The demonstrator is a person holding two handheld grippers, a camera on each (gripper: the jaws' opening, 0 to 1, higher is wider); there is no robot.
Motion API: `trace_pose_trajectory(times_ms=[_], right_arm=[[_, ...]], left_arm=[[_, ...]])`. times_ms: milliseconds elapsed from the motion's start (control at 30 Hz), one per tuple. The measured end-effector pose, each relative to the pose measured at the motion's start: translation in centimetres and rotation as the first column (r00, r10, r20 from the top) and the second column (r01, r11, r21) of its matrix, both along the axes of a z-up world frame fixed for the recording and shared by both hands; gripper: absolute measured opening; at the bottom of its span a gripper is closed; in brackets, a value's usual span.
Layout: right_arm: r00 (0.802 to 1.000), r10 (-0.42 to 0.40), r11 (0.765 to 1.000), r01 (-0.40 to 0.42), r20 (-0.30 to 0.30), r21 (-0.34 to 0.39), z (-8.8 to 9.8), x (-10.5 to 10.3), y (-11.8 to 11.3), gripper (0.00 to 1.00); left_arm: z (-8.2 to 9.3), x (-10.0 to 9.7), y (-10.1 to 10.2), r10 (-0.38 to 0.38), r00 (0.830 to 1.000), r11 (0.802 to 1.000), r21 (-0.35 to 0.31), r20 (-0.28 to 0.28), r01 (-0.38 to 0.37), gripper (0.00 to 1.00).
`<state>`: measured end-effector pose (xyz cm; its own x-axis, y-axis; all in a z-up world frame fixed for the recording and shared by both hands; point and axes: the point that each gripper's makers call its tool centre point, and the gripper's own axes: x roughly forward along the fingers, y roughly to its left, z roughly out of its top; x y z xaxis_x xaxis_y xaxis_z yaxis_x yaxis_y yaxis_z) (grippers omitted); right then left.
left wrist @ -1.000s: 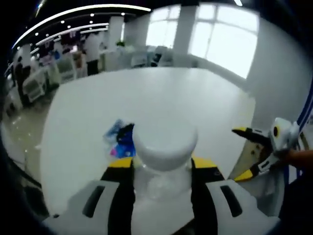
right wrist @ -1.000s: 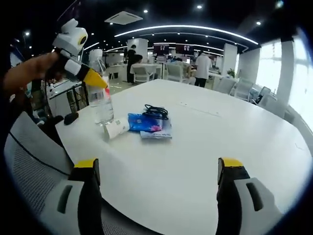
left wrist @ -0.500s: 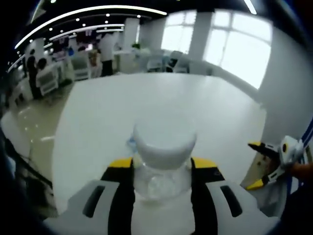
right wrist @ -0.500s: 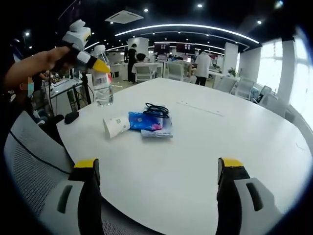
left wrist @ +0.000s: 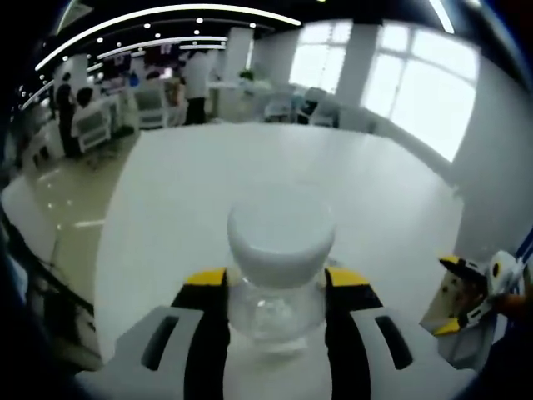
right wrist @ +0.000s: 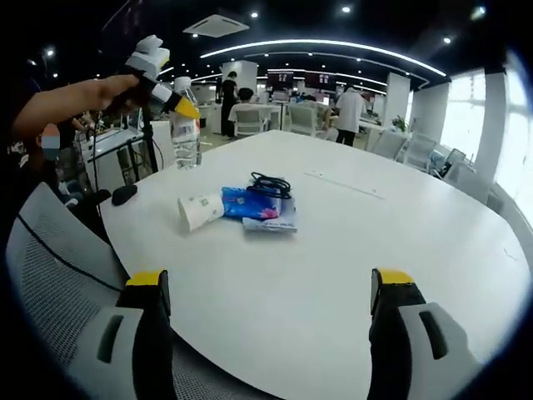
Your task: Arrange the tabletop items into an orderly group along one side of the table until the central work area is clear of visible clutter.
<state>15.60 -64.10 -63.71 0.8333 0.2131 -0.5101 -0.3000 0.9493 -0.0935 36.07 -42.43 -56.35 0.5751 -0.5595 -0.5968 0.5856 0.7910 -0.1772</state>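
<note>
one bottle [left wrist: 281, 250] gripped by left gripper [left wrist: 275, 287] above surface [right wrist: 350, 242] | one cup [right wrist: 200, 211], one packet [right wrist: 250, 205], one cable [right wrist: 268, 185] | right gripper [right wrist: 271, 287] held level, fingers spread

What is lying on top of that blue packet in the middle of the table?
A coiled black cable rests on the blue packet, near its far edge. A white paper cup lies on its side beside the packet. What the cable covers cannot be seen.

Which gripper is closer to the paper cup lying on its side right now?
Left, I'd judge. The left gripper, shut on the water bottle, hangs beyond the paper cup near the table's far edge. The right gripper stands open, farther back across bare tabletop.
</note>
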Motion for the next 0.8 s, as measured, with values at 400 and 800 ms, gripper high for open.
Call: trace_pose_trajectory(times_ms=[400, 800], right_arm=[[1.000, 0.005, 1.000, -0.005, -0.002, -0.024, -0.1, 0.0, 0.0, 1.00], [1.000, 0.001, 1.000, -0.002, -0.005, -0.023, -0.1, 0.0, 0.0, 1.00]], left_arm=[[-1.2, 2.8, 2.4, 0.059, 0.998, 0.998, 0.027, -0.005, -0.059, 0.41], [-3.8, 4.2, 3.6, 0.102, 0.994, 0.993, 0.056, -0.026, -0.100, 0.41]])
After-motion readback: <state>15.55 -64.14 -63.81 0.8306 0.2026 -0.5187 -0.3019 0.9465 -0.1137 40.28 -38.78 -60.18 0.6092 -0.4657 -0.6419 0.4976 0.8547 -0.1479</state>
